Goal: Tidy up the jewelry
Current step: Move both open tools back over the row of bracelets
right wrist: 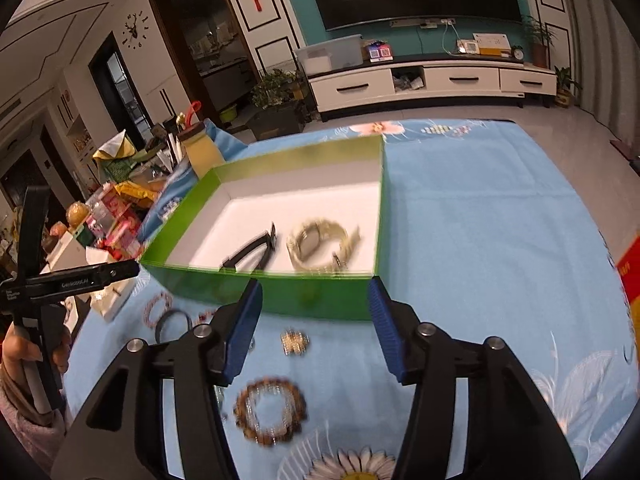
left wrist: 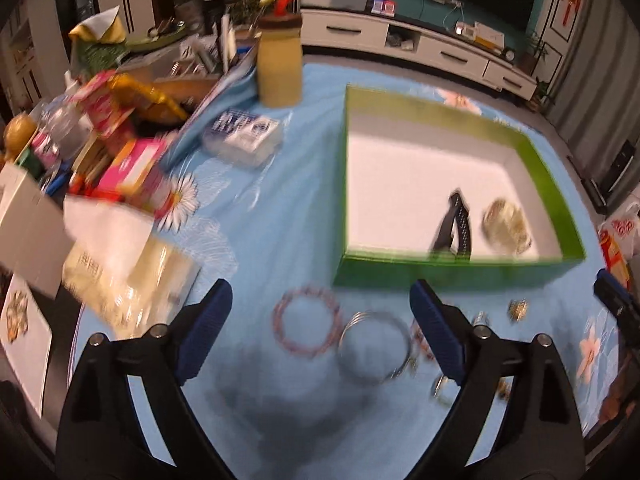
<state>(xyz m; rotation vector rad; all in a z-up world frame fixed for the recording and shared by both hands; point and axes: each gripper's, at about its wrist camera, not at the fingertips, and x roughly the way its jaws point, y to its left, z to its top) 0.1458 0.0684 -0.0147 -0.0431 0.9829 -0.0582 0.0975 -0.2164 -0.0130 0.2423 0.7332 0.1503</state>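
- Take the shallow green cardboard box with a white floor (left wrist: 460, 268) as your landmark; its near wall stands just beyond both tools, and its open top is unobstructed.
- Inside it, towards the near wall, lie a black watch strap (right wrist: 252, 254) and, beside that, a pale gold metal-band watch (right wrist: 320, 248); the far half of the floor is bare.
- Your left gripper (left wrist: 322, 340) has its blue-padded fingers (left wrist: 208, 336) spread wide and holds nothing; below the gap, on the light blue flowered tablecloth (left wrist: 304, 168) in front of the box, lie a pink beaded bracelet (left wrist: 308, 326) and a silver wire bangle (left wrist: 374, 350), touching or nearly so; blur hides which.
- Your right gripper (right wrist: 316, 328) is likewise spread and empty; a small gold sparkly piece (right wrist: 295, 342) lies in front of the box between its fingers, and a brown beaded bracelet (right wrist: 271, 410) lies nearer you.
- To the right of the box the cloth runs open to the table edge.
- To the left of the box stand a yellow lidded bottle (left wrist: 279, 66), a white-and-blue tissue packet (left wrist: 242, 138) and a heap of pink and red cartons (left wrist: 128, 160), crowding that side.
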